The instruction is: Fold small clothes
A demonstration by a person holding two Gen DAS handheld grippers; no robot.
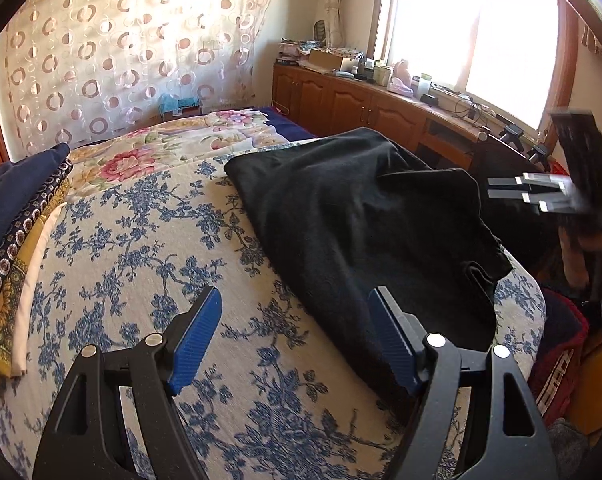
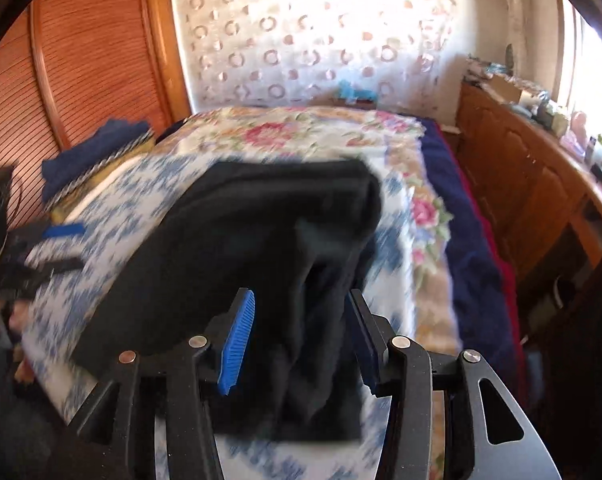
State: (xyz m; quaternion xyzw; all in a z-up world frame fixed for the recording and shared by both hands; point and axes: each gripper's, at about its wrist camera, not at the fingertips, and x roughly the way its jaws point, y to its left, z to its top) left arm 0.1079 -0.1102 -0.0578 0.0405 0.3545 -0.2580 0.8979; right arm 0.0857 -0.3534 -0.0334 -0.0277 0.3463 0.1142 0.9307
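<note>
While the black garment [image 1: 353, 216] lies rumpled on the blue-flowered bedspread [image 1: 141, 240], the left gripper [image 1: 295, 340] hangs open at six o'clock; the right gripper [image 2: 299, 332] stands parted, cloth between its pads, untouched.

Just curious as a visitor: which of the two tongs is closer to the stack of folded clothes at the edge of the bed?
Left. The left tongs hover over the flowered sheet beside the stack of folded clothes; the right tongs sit over the black garment, farther away.
</note>
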